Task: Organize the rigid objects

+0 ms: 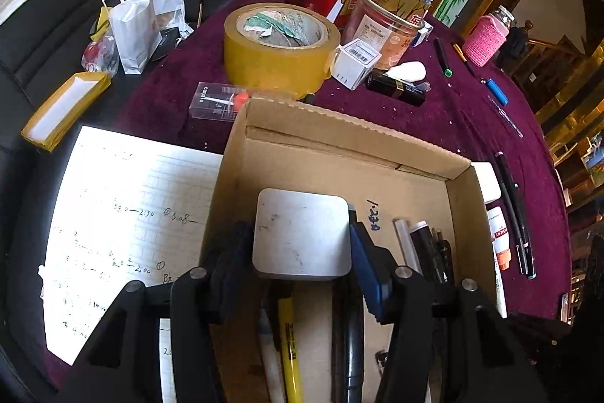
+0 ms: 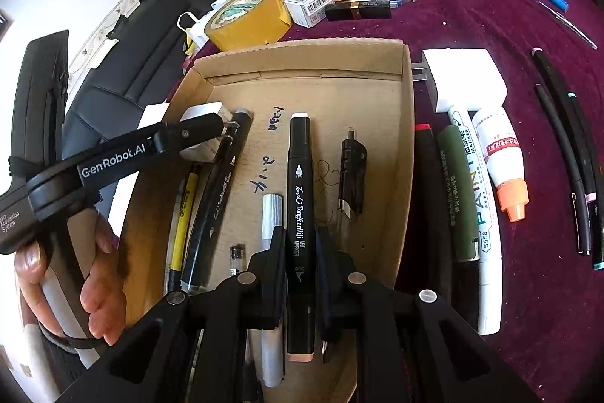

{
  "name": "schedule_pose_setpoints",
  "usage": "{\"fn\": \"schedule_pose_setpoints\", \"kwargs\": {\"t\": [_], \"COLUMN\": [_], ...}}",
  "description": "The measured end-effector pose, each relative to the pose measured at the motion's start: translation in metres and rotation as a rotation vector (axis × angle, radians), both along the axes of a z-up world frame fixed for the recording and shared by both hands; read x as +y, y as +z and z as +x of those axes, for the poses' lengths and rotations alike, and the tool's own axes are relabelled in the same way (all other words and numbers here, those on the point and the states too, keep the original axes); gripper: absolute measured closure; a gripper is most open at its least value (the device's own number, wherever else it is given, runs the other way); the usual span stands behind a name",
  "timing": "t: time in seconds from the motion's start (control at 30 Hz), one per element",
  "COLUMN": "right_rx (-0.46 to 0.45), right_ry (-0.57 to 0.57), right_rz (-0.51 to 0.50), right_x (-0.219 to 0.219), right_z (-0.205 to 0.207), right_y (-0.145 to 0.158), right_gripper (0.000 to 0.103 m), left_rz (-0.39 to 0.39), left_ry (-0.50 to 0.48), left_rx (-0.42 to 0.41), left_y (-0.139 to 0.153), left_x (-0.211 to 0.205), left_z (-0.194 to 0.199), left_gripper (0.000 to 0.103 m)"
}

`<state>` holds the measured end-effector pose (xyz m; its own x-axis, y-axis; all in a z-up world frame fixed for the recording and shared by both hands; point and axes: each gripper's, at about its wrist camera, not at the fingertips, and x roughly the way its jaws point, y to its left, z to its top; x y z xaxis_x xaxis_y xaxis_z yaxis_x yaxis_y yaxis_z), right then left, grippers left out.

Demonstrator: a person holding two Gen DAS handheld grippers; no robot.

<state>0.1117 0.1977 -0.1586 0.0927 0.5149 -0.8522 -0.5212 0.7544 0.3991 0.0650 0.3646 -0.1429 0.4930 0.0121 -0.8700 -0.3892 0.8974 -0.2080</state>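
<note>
Box [image 1: 377, 146] on table [image 1: 472, 108]: left gripper [image 1: 302, 244] pinches white charger [image 1: 302, 233]; only right view shows right gripper [image 2: 300, 244] clamping black art marker [image 2: 300, 184], charger prongs.

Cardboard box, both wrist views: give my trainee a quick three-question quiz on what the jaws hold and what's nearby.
1. True or false: the left gripper is shut on a roll of tape.
2. Multiple choice: the right gripper holds a) a yellow highlighter, b) the black art marker, c) a lipstick.
3. Fill in: the white charger in the left jaws hangs over the ______.

Key
1. False: it grips the white charger; the tape roll stands beyond the cardboard box.
2. b
3. cardboard box
</note>
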Motion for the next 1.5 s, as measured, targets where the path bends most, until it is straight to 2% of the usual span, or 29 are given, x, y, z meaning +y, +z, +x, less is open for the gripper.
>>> {"fn": "schedule_pose_setpoints", "kwargs": {"t": [0.17,0.23,0.3,0.4,0.5,0.6,0.77,0.9,1.07,1.13,1.3,1.5], "right_rx": [0.002,-0.001,-0.003,-0.016,-0.028,-0.035,-0.075,-0.066,-0.066,-0.078,-0.075,-0.131], "right_ry": [-0.014,-0.014,-0.01,0.003,0.008,0.028,0.058,0.016,-0.078,-0.108,-0.13,-0.137], "right_rz": [0.02,0.021,0.031,0.046,0.079,0.159,0.254,0.295,0.299,0.279,0.255,0.224], "right_x": [-0.004,-0.005,-0.006,-0.008,-0.019,-0.043,-0.093,-0.137,-0.197,-0.215,-0.239,-0.253], "right_z": [0.0,-0.001,-0.001,-0.007,-0.015,-0.027,-0.046,-0.051,-0.044,-0.037,-0.016,-0.002], "right_y": [0.0,0.001,0.002,0.008,0.017,0.029,0.041,0.041,0.038,0.036,0.036,0.05], "right_gripper": [0.087,0.084,0.071,0.062,0.062,0.062,0.063,0.063,0.064,0.068,0.08,0.08], "left_rz": [-0.001,-0.004,-0.015,-0.013,-0.026,-0.016,-0.032,-0.073,-0.064,-0.071,-0.047,-0.042], "left_ry": [-0.002,-0.013,-0.025,-0.021,-0.009,-0.013,-0.067,-0.14,-0.22,-0.239,-0.247,-0.243], "left_rx": [-0.004,-0.007,-0.018,-0.033,-0.059,-0.111,-0.212,-0.242,-0.221,-0.2,-0.177,-0.162], "left_y": [0.0,0.001,0.003,0.008,0.016,0.035,0.067,0.079,0.081,0.08,0.078,0.079], "left_x": [-0.001,-0.003,-0.007,-0.011,-0.019,-0.04,-0.1,-0.156,-0.21,-0.226,-0.249,-0.261], "left_z": [-0.003,-0.005,-0.008,-0.014,-0.029,-0.049,-0.079,-0.087,-0.083,-0.081,-0.086,-0.086], "left_gripper": [0.049,0.042,0.035,0.034,0.034,0.034,0.03,0.03,0.03,0.03,0.03,0.03]}}
